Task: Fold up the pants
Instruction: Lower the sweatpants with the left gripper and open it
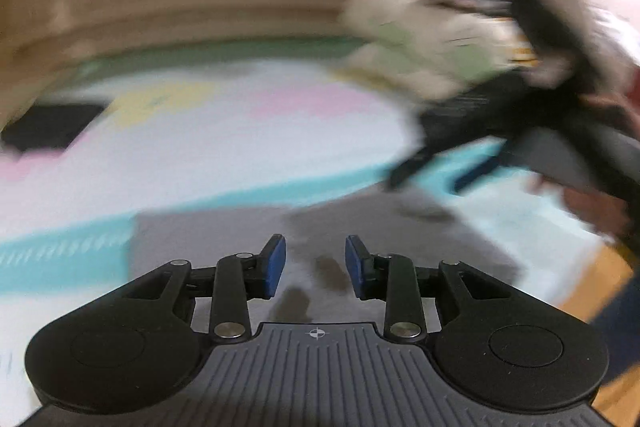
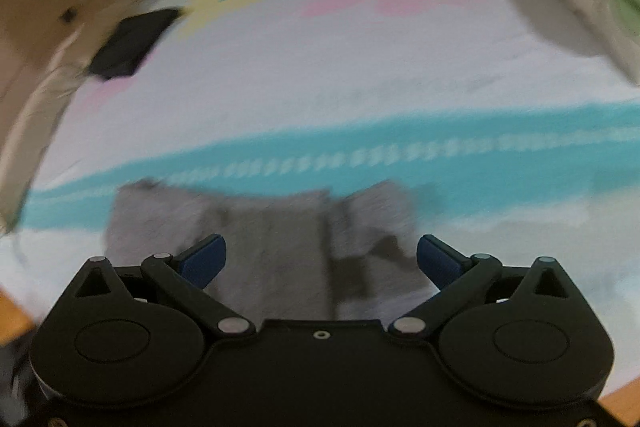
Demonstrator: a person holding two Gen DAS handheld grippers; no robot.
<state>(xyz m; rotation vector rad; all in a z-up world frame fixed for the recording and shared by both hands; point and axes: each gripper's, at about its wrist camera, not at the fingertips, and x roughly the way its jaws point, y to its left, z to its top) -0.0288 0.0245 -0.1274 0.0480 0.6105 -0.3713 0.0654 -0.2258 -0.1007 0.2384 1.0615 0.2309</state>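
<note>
Picture quality: both views are smeared by motion; fine detail is lost.
Left gripper (image 1: 316, 263): jaws stand narrowly apart, nothing between the blue pads (image 1: 275, 267); grey cloth lies below them.
Right gripper (image 2: 322, 261): jaws spread wide, nothing pinched; pads apart from each other above the cloth. Seen from the left wrist it shows at 3 o'clock (image 1: 444, 169) as a dark blurred shape with a hand (image 1: 592, 203) behind it.
Pants (image 2: 264, 247): grey, lying flat on the mat just ahead of both tools; in the left wrist view (image 1: 360, 239) they fill the ground from centre towards 4 o'clock. How far they are folded cannot be told.
Mat (image 2: 320, 75): pale, with a turquoise band, pink and yellow patches; the band's far edge touches the top of the pants.
Left wrist view only: pile of clothes (image 1: 440, 39) at 1 o'clock, cream, green and grey, well apart from the pants.
Right wrist view only: the pants' far edge in full outline.
Both views: black flat thing (image 2: 132, 43) at 10 o'clock on the mat, too blurred to identify.
</note>
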